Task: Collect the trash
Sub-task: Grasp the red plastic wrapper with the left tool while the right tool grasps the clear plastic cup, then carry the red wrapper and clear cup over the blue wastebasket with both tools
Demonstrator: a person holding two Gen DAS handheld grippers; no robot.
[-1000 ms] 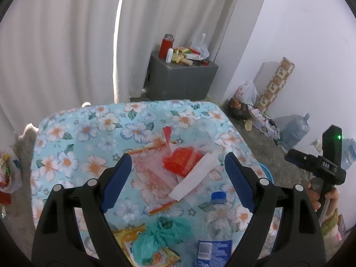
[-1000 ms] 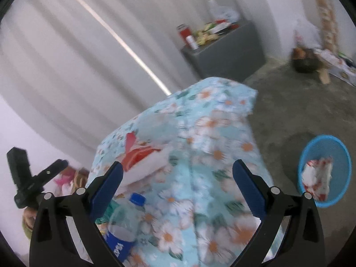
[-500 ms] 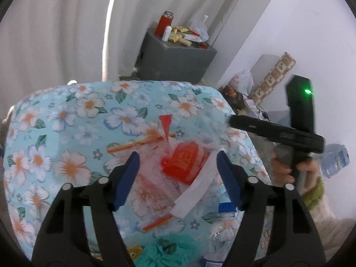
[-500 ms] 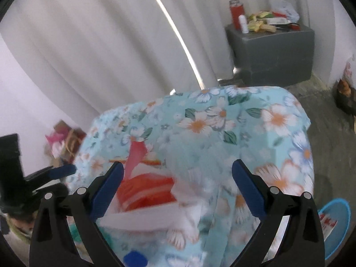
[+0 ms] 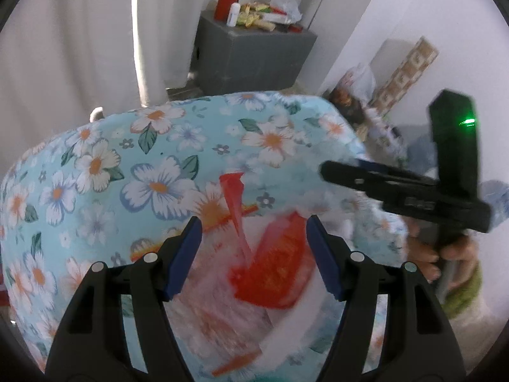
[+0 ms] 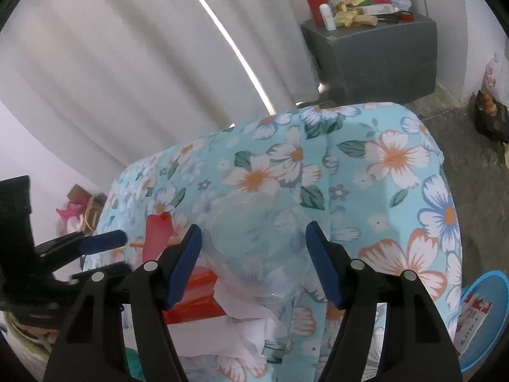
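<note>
Left tool: jaws just closing, unclenched, straddling red wrapper on floral counter. Right tool: jaws closing, straddling clear plastic cup; contact unclear.

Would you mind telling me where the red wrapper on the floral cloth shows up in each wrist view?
Left wrist view: the red wrapper lies low and centre, between the left gripper's open jaws.
Right wrist view: the red wrapper sits lower left, partly behind the right gripper's left finger.
Shared landmark: the grey cabinet.
</note>
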